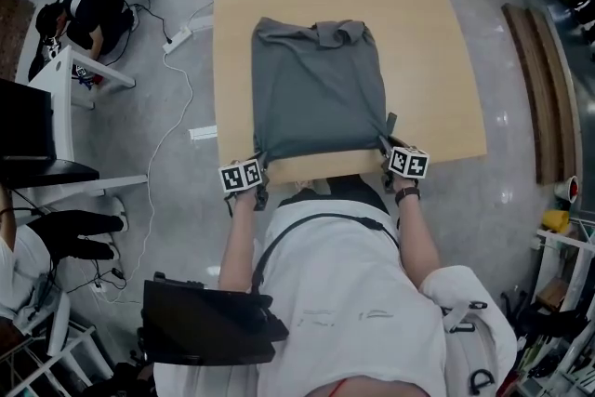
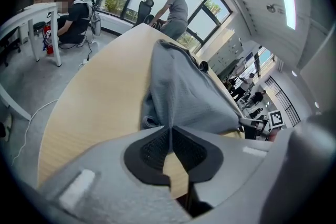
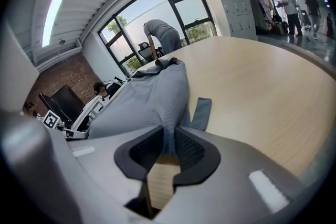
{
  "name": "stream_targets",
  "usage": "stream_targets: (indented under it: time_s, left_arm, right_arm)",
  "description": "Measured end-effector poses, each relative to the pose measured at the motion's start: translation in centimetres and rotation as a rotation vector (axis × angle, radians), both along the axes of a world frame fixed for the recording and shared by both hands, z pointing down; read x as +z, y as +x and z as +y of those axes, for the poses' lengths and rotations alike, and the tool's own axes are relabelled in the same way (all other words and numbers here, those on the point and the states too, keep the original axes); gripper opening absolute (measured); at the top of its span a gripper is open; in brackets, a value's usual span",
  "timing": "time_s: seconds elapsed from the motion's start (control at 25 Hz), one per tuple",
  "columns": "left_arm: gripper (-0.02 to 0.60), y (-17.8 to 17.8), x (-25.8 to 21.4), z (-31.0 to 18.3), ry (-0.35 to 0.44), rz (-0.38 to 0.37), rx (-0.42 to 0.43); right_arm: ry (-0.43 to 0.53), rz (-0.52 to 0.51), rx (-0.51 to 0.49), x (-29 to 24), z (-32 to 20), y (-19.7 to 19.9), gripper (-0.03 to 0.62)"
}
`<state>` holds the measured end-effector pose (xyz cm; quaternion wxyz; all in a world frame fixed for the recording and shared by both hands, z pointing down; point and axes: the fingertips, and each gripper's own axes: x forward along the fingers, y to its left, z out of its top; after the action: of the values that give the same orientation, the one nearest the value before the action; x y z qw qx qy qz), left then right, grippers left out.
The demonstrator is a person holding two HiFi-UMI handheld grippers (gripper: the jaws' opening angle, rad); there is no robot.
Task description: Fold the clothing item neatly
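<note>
A grey garment (image 1: 321,93) lies spread on the light wooden table (image 1: 437,33), with its collar end bunched at the far side. My left gripper (image 1: 263,165) is at the garment's near left corner, at the table's front edge, shut on the cloth. My right gripper (image 1: 386,144) is shut on the near right corner. In the left gripper view the grey cloth (image 2: 184,97) runs down into the closed pads of the gripper (image 2: 170,131). The right gripper view shows the garment (image 3: 147,99) pinched in the gripper (image 3: 169,136), with a loose grey flap (image 3: 201,113) lying beside it on the table.
A power strip and white cables (image 1: 177,37) lie on the floor left of the table, near a seated person (image 1: 93,14). Wooden planks (image 1: 544,88) lie on the floor at the right. Another person (image 2: 176,10) bends over beyond the table's far end.
</note>
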<state>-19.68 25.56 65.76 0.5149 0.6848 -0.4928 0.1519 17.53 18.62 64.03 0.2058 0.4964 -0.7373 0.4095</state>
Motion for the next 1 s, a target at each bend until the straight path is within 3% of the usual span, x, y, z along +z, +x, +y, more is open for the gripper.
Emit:
stream_targets:
  time_s: [0.32,0.44,0.52,0.64,0.72,0.84,0.92,1.0]
  left_arm:
    - [0.023,1.9,0.0,3.5,0.014,-0.052,0.003]
    - [0.036,1.5,0.0,5.1,0.024,-0.065,-0.065]
    - [0.103,-0.4,-0.4,6.1,0.025,-0.121,-0.145]
    - [0.104,-1.6,-2.3,9.1,0.018,-0.225,-0.239]
    - [0.095,0.6,-4.1,11.1,0.053,-0.273,-0.227]
    - [0.009,6.0,-7.3,13.4,0.128,-0.328,-0.154]
    - [0.009,9.0,-9.0,15.6,0.142,-0.348,-0.12]
    - [0.009,11.2,-10.8,16.0,0.179,-0.319,-0.097]
  right_arm:
    - [0.025,0.035,0.018,0.1,3.0,2.5,0.089]
    - [0.048,-0.009,0.016,0.1,3.9,3.1,0.094]
    - [0.07,-0.031,0.025,-0.6,4.0,3.3,0.119]
    - [0.118,-0.021,0.007,-2.6,6.3,4.7,0.046]
    - [0.169,-0.04,0.001,-4.5,8.7,6.0,0.028]
    - [0.201,-0.142,-0.005,-6.7,12.1,5.8,0.002]
    - [0.196,-0.194,-0.09,-7.7,15.7,3.2,0.002]
    - [0.244,-0.21,-0.224,-9.6,18.0,-0.5,0.002]
